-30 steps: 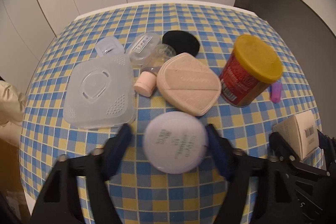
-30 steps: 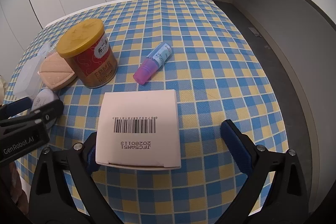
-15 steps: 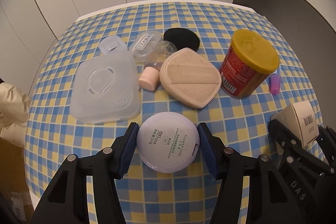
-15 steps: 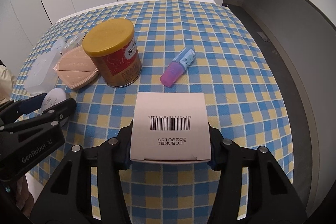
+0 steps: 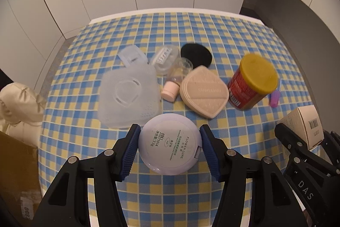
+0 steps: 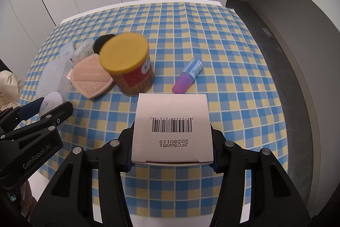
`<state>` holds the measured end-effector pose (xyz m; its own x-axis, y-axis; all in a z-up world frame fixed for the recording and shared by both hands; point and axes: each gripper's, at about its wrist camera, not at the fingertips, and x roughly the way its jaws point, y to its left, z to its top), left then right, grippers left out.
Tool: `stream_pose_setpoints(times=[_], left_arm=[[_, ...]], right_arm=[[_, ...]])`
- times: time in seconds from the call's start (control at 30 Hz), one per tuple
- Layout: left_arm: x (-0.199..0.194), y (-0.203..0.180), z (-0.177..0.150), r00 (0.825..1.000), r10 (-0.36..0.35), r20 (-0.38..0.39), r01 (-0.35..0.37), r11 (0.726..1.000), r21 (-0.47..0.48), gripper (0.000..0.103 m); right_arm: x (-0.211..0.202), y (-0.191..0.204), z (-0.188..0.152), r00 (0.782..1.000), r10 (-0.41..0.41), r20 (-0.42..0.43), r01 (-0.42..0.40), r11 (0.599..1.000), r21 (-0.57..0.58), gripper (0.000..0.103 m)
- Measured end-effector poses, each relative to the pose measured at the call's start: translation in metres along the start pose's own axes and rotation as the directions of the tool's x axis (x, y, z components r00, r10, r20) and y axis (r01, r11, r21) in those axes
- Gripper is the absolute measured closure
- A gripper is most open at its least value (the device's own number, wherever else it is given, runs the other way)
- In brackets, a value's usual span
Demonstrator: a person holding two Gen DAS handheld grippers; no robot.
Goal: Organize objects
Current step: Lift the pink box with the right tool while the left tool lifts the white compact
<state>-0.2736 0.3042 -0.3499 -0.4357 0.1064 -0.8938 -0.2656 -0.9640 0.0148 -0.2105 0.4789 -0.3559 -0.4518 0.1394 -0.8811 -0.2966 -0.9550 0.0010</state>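
Left gripper [image 5: 169, 147] jaws clamp a round lilac compact [image 5: 169, 144] at its sides, blue pads touching its rim. Compact is held flat, printed label face up, text running roughly toward the camera; it sits above the near edge of the checked counter [image 5: 212, 31]. Right gripper [image 6: 171, 147] jaws grip a pale pink box [image 6: 172, 127] on its left and right sides, barcode face up, bars running left-right, printed code upside down to the camera, long axis pointing away from the camera. On the counter: red can with yellow lid [image 6: 127, 63] upright, beige compact [image 6: 91, 78] just beside it, purple-capped tube [image 6: 188, 76] lying on its side, cap pointing toward the box. Clear plastic case [image 5: 129, 95] lies flat left of the beige compact.
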Motion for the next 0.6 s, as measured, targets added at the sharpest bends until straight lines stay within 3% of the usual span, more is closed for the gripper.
stream_pose_setpoints(times=[0.27,0.6], left_arm=[[-0.032,0.012,0.022,0.999,0.049,-0.024,-0.05,0.998,-0.039,0.045],[-0.101,0.023,0.072,0.997,0.072,0.025,-0.07,0.995,-0.072,0.045]], right_arm=[[-0.024,0.001,0.017,1.0,0.001,-0.025,0.0,1.0,0.019,0.049],[-0.078,-0.001,0.046,1.0,-0.017,-0.024,0.018,0.999,0.029,0.049]])
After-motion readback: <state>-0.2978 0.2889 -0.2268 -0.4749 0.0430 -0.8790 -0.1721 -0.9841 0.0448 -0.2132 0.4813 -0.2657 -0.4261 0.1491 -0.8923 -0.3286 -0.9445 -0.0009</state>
